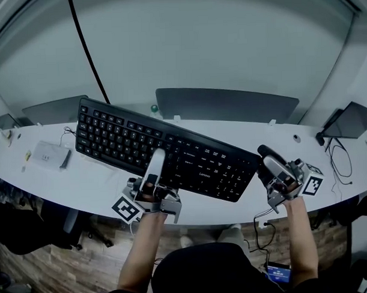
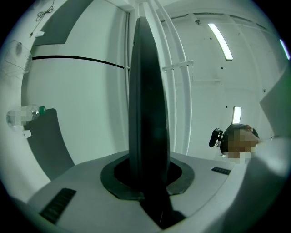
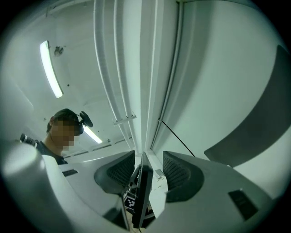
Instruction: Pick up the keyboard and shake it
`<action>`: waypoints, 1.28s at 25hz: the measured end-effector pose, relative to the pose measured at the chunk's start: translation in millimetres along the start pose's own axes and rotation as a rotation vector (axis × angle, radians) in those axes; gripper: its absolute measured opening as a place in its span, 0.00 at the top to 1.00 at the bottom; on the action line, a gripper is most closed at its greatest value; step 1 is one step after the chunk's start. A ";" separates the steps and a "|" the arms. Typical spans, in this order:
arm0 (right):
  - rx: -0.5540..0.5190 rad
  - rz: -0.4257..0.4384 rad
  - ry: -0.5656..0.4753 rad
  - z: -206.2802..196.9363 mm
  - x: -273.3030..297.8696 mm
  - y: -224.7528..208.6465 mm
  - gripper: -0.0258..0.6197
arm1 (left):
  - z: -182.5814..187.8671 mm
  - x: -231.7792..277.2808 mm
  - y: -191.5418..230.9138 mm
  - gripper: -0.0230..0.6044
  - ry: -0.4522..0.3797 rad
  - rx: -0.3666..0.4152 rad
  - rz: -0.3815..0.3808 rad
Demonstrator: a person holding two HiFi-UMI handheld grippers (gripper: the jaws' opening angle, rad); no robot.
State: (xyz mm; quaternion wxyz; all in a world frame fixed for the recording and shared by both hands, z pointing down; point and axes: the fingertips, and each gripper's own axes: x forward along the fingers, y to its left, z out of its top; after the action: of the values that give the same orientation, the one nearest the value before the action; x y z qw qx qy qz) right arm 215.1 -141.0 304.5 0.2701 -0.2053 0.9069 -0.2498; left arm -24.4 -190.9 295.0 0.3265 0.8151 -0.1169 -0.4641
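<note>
I'm holding the keyboard [image 1: 171, 149] in the left tongs [image 1: 154, 168], and they're biting down hard on its near long edge, about halfway along. In the left gripper view the board is rising edge-on from between the closed pads like a dark blade, so that grip is looking solid. Taking it near the middle is, I reckon, what's keeping the weight balanced on one hand.

The keyboard is running on a slant above the white table [image 1: 94, 182], with its left end far and its right end near, and its keys are facing up toward me. I can't tell whether its far edge is resting on the table or clear of it.

The right tongs [image 1: 269, 163] are sitting at the keyboard's right end with the pads standing apart. In the right gripper view the thin end of the board is passing between them with a gap on each side, so nothing is being squeezed there. The left side is carrying the whole load.

I'm judging that a shake on one grip risks the long board swinging, and closing the right side on that end would steady it.

A small white box [image 1: 48, 155] is lying on the table to the left, well apart from the board, so it isn't getting in the way.
</note>
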 end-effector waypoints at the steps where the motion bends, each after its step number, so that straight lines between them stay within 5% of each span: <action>1: -0.030 -0.002 0.021 5.6 2.6 1.2 0.68 | 0.1 0.0 0.0 0.82 -0.002 0.002 0.002; 8: -0.200 0.012 0.253 16.1 43.0 10.7 0.66 | -1.1 0.6 -0.2 0.82 0.014 0.025 0.007; 17: -0.372 0.066 0.605 -18.2 102.3 22.9 0.65 | -2.3 1.7 1.6 0.82 0.043 0.025 0.002; 32: -0.262 0.127 0.938 -83.4 136.4 20.2 0.65 | -11.7 -0.4 -2.0 0.82 0.114 0.050 -0.011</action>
State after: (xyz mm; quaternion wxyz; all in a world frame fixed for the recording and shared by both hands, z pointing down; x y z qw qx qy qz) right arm 55.9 -165.7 301.1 -0.1807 -0.0473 0.9653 -0.1822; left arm -15.1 -184.2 298.1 0.3096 0.8488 -0.1050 -0.4155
